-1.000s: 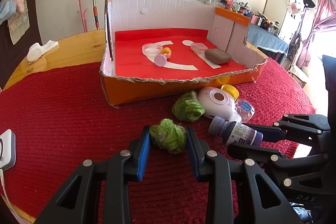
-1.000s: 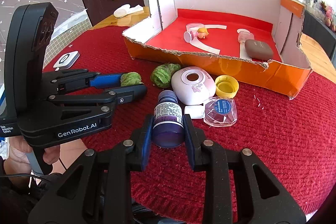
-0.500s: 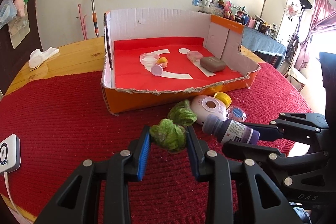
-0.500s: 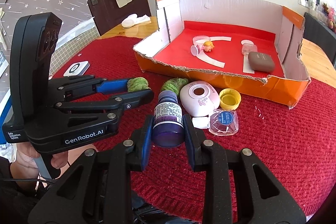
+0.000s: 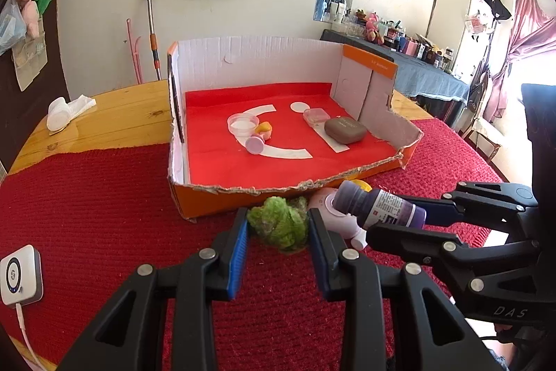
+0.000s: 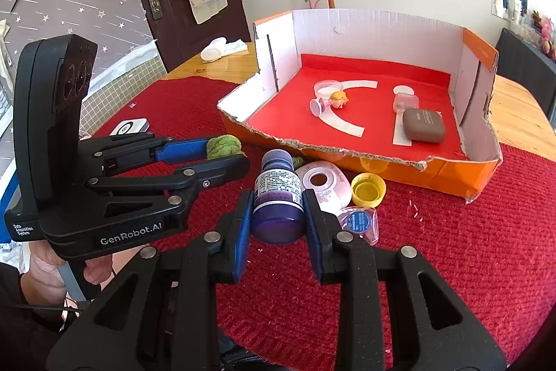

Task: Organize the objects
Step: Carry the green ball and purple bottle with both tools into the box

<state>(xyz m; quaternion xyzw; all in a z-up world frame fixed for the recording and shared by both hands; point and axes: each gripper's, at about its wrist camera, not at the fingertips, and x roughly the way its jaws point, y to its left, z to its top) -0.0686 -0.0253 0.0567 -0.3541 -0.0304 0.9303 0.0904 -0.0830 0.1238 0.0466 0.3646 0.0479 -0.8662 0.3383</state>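
A green fuzzy bundle (image 5: 279, 225) is sitting clamped between blue pads, clear of the red mat. A purple bottle (image 6: 277, 197) with a white printed label is lying tilted, cap end forward, likewise clamped and lifted. An orange cardboard box (image 6: 382, 167) with white walls and a torn front edge is standing open beyond them, its red floor carrying several small items.

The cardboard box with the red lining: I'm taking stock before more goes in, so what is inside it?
Inside the cardboard box: a clear round dish, pink cap, small yellow-haired figurine, clear small container, brown rounded case. Nothing else shows.
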